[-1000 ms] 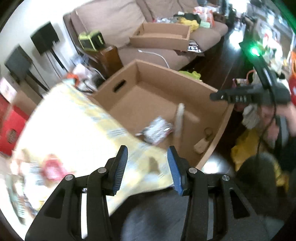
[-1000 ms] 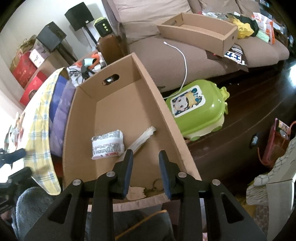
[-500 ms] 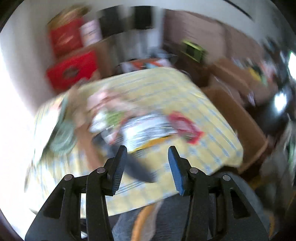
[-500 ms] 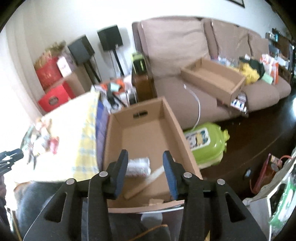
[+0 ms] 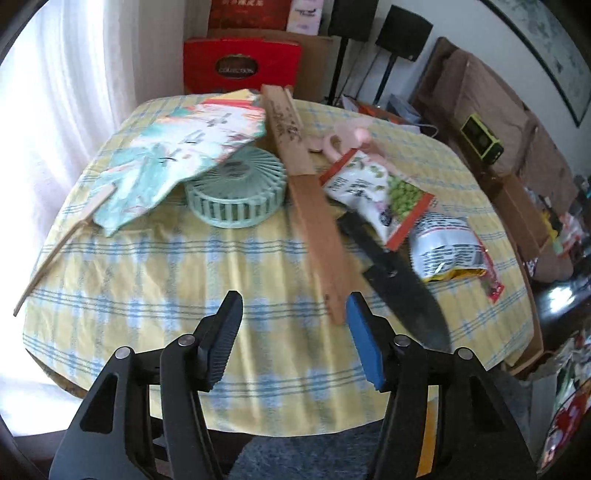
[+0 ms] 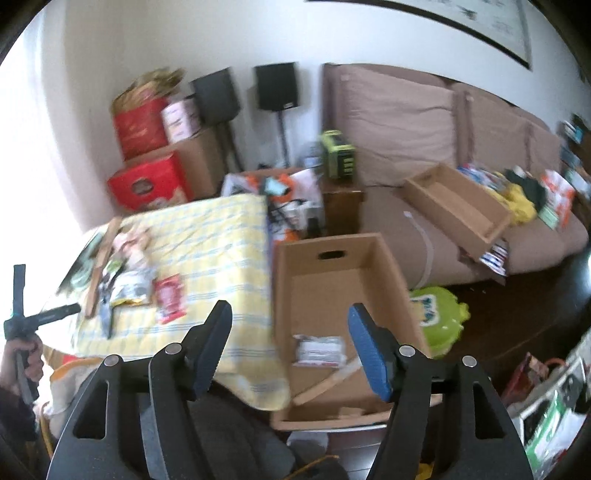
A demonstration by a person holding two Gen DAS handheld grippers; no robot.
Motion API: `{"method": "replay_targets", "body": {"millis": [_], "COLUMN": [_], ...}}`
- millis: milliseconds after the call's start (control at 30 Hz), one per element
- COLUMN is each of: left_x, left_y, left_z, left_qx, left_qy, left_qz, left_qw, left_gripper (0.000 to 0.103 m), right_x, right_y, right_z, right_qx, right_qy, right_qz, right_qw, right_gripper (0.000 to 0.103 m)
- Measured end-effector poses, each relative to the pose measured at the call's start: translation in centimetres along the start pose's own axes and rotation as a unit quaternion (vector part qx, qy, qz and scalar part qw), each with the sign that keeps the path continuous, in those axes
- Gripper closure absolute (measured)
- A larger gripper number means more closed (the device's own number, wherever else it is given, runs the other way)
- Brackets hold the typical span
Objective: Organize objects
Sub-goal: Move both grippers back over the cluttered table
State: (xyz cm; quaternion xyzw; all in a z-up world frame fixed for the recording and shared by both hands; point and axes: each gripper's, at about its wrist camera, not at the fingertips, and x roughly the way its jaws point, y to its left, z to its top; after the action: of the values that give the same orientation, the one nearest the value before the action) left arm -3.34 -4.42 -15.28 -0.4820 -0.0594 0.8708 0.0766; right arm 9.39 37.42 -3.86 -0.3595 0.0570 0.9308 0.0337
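Both tongs stand with jaws apart and nothing between them, having just been opening. Left gripper (image 5: 291, 336) hangs above the near edge of a table (image 5: 155, 266) under a yellow and blue checked cloth, pads clear of everything. Just ahead of its right pad lies the near end of a long wooden slat (image 5: 314, 218), running away and leftward across the cloth; beside that, right of the tongs, a dark flat blade-like piece (image 5: 399, 280) lies slantwise, its far end tucked under a red-edged packet of green peas (image 5: 380, 195). A silver snack bag (image 5: 443, 247) sits right of the packet, touching it, with a small red packet (image 5: 493, 280) at its far right. Ahead and slightly left stands a pale green round fan (image 5: 236, 192), partly covered by a painted paper fan (image 5: 184, 147) whose stick reaches toward the left edge. Beyond the table a red box (image 5: 240, 66) and two dark speakers (image 5: 402, 26) stand against the wall. Right gripper (image 6: 290, 343) hovers past the table's corner, over the seam between cloth and an open cardboard box (image 6: 332, 266); inside the box, just ahead between the pads' line, lie a white wrapped packet (image 6: 319, 350) and a pale stick (image 6: 328, 380). A green toy case (image 6: 439, 321) sits right of the box on dark floor, and farther off a brown sofa (image 6: 399, 122) carries a shallow cardboard tray (image 6: 458, 206). At far left a hand (image 6: 24, 358) grips the other tool's handle.
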Motion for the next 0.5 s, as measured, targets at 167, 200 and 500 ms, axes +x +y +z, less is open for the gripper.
{"method": "replay_targets", "body": {"millis": [167, 200, 500], "left_x": [-1.5, -1.5, -2.3], "left_y": [2.8, 3.4, 7.3], "left_z": [0.2, 0.4, 0.1], "left_qx": [-0.031, -0.039, -0.075], "left_qy": [-0.027, -0.029, -0.038], "left_qz": [-0.001, 0.001, -0.014], "left_qw": [0.9992, 0.9988, 0.9964], "left_gripper": [0.042, 0.042, 0.042], "right_x": [3.3, 3.9, 13.3], "right_y": [7.7, 9.5, 25.9], "right_z": [0.6, 0.6, -1.9], "right_qx": [-0.044, -0.054, -0.182], "right_qy": [0.026, 0.035, 0.158], "right_qz": [0.053, 0.066, 0.164], "right_qw": [0.997, 0.996, 0.957], "right_gripper": [0.036, 0.036, 0.044]}}
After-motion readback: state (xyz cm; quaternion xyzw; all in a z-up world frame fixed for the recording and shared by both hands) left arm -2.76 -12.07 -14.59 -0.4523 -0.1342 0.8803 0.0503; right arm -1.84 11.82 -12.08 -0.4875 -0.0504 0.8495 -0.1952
